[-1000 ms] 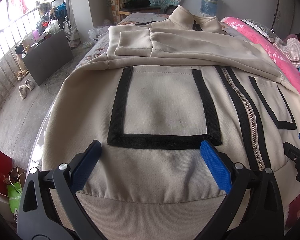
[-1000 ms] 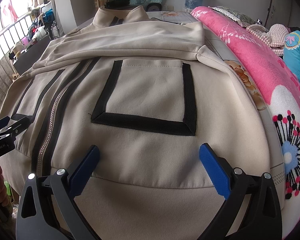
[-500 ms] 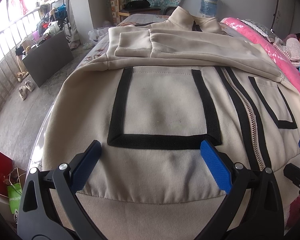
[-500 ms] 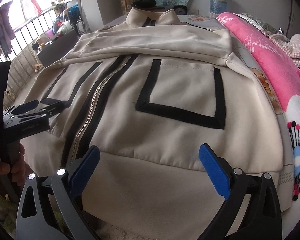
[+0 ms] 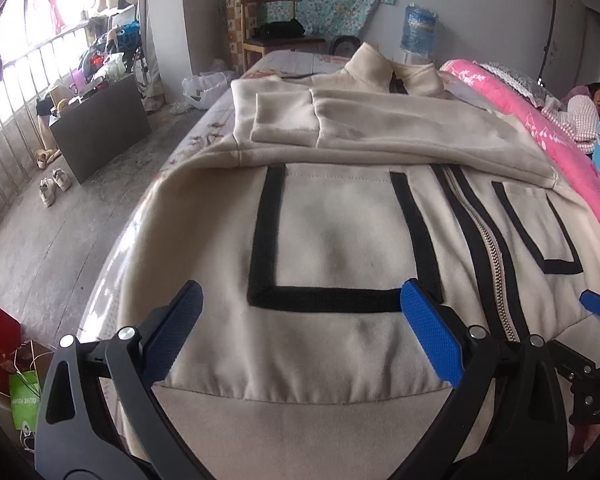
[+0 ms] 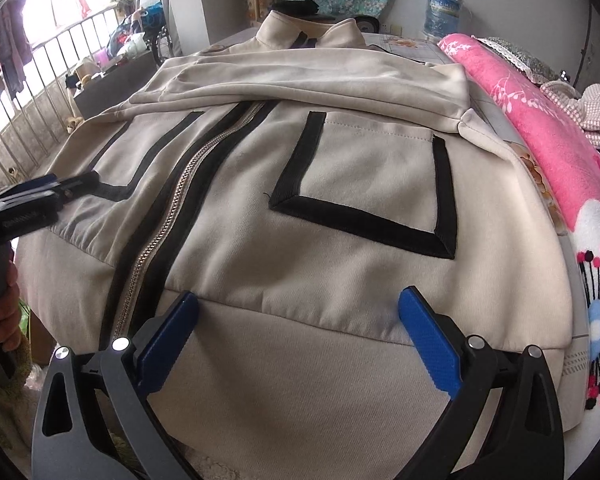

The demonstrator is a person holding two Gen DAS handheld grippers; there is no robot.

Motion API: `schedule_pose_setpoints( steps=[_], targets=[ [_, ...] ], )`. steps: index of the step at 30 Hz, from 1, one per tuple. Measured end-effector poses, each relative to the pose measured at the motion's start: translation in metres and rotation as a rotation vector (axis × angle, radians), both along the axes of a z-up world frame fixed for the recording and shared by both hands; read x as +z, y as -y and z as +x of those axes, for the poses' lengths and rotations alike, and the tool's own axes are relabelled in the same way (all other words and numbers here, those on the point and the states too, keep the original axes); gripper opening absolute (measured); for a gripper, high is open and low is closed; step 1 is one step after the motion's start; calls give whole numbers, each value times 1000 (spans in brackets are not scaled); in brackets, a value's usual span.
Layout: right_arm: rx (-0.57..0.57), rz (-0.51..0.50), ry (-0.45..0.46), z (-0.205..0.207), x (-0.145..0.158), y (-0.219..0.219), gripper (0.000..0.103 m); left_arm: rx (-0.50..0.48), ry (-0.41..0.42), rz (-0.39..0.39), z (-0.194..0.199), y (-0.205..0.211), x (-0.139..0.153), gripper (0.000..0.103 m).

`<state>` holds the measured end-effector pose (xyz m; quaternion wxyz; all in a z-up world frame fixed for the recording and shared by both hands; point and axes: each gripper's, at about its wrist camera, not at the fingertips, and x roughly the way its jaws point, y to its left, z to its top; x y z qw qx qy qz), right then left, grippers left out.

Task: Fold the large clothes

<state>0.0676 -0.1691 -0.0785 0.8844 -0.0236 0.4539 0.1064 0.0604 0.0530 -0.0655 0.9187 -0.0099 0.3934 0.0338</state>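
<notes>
A beige zip jacket [image 5: 340, 240] with black-trimmed pockets lies front up on the bed, its sleeves [image 5: 380, 128] folded across the chest and its collar [image 5: 374, 64] at the far end. My left gripper [image 5: 300, 292] is open just above the hem, below the left-hand pocket, holding nothing. My right gripper [image 6: 299, 296] is open over the hem band of the jacket [image 6: 360, 168], below the other pocket and right of the zipper [image 6: 196, 168]. The left gripper [image 6: 40, 196] shows at the left edge of the right wrist view, held by a hand.
A pink flowered blanket [image 6: 540, 120] runs along the bed's right side. Left of the bed are bare floor, a dark box [image 5: 100, 128], shoes [image 5: 54, 186] and a railing. A green bag [image 5: 24, 400] sits near the bed's corner. A water bottle [image 5: 420, 28] stands at the back.
My right gripper has drawn back toward the hem, so the pocket lies farther off and the zipper shows. The left gripper has hardly moved.
</notes>
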Motion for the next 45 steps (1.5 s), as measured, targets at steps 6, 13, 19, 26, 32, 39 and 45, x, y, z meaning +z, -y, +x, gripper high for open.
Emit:
schedule_pose_setpoints(
  steps=[6,13,19,26,32,39,45],
  targets=[
    [-1,-1,-5,1,0,0,97,7,86,56,-28,-21,21,96],
    [-3,-4,-14,3,0,-2,97,46,105,79,-72,-58,27,95],
    [-4,-2,-4,2,0,-2,97,56,74,38,-100,-80,18,86],
    [-2,-4,-15,2,0,-2,97,80,9,-129,-110,-104,-2,59],
    [-3,-4,-15,2,0,-2,97,20,-77,-344,-105,-111,-26,54],
    [-5,-4,-16,3,1,-2,97,15,-113,-472,-97,-116,-52,59],
    [-6,-4,-22,4,1,-2,97,-22,-120,-650,-89,-125,-63,57]
  ],
)
